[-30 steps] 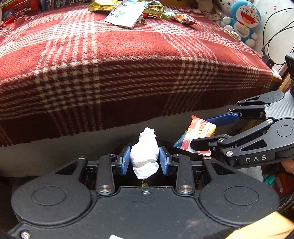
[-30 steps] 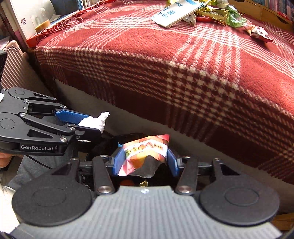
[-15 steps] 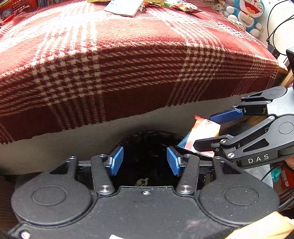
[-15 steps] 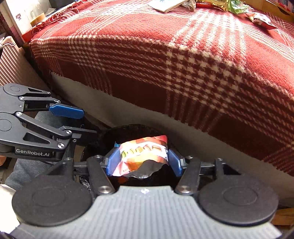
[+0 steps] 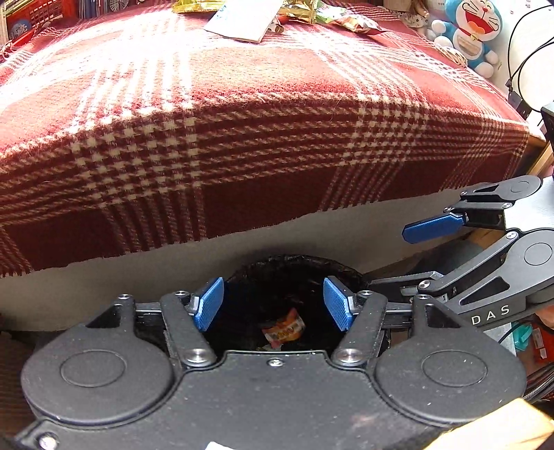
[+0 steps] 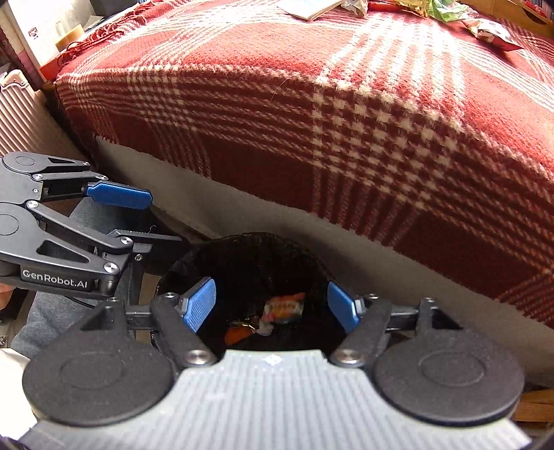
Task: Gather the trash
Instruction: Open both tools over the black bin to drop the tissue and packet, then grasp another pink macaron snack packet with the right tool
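Left wrist view: the left gripper is hovering over the black bin, jaws wide and empty. Foil wrappers are lying at 12 o'clock on the bed; light, crinkly and slippery, they are probably best pinched at an edge.

Right wrist view: the right gripper is hanging likewise, jaws wide, a snack packet lying in the bin.

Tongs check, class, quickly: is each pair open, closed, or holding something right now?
Left tongs: open, holding nothing, over the black bin.
Right tongs: open, holding nothing; the snack wrapper lies in the bin.
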Available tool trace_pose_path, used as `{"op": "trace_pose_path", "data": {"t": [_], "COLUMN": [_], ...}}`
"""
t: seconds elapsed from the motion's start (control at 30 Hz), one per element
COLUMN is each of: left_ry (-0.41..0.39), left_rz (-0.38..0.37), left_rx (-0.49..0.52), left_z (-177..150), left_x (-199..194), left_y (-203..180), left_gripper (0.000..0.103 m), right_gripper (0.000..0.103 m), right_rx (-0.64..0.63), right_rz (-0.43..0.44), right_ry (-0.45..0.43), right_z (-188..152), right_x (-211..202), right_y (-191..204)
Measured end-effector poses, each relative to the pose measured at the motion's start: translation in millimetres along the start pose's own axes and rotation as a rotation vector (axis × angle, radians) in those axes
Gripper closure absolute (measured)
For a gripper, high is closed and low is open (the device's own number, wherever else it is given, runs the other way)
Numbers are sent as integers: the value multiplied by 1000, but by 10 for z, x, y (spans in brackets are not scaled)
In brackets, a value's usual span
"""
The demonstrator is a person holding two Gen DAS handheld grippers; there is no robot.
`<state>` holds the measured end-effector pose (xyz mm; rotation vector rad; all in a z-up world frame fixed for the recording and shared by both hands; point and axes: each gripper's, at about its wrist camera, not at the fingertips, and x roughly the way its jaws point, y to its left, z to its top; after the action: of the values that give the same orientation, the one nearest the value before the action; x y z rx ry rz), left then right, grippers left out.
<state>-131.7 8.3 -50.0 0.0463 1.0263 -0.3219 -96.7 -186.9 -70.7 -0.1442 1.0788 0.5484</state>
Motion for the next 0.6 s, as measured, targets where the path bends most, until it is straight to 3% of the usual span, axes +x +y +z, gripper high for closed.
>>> {"op": "trace_pose_path", "data": {"t": [0.3, 0.6], "left_ry": [-78, -291], "left_rz": [9, 10], "left_rx": [-12, -13], "left_z": [136, 572], "left_x": [-167, -513], "left_y": [26, 21], "left_gripper": [39, 32], "right_gripper": [21, 20], "right_rx": [9, -4], "right_rz": [-14, -45], "right_ry": [-56, -248], "right_z": [75, 274], "right_x": [-153, -653], "right_y": [-56, -122]}}
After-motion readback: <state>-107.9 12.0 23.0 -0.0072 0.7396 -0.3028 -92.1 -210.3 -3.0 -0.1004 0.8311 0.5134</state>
